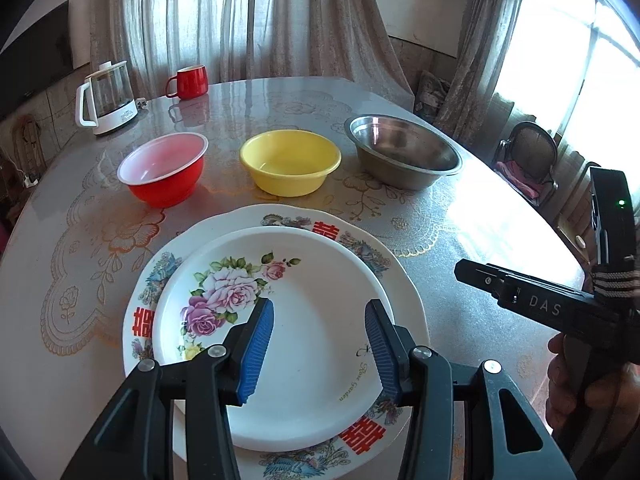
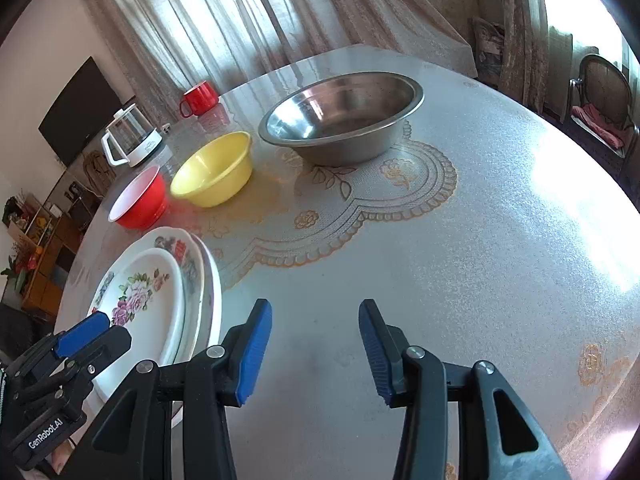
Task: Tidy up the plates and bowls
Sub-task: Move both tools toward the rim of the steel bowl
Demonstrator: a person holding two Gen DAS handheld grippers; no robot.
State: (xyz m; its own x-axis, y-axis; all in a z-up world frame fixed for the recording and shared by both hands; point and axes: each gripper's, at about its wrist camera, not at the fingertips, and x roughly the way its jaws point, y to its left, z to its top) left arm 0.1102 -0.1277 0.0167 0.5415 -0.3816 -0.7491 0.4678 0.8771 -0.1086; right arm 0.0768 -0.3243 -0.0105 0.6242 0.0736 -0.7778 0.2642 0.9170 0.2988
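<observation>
1. Plates were stacked near us on the tabletop (image 1: 460,216): rose plate (image 1: 304,320) on the larger plate (image 1: 360,240).
2. We held the left gripper (image 1: 319,340) wide above them, empty.
3. Our right gripper (image 2: 316,344) hung wide over bare tabletop.
4. Bowls came next, we judged: nest red bowl (image 1: 164,176) into yellow bowl (image 1: 290,162), then into the steel bowl (image 1: 404,152), pinching rims squarely.

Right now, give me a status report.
Left gripper open over stacked plates. Right gripper open, empty. Three bowls unstacked. Nothing blocking.

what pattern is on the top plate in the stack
Pink and purple roses with green leaves on white, on the top plate; clearest in the left wrist view.
</observation>
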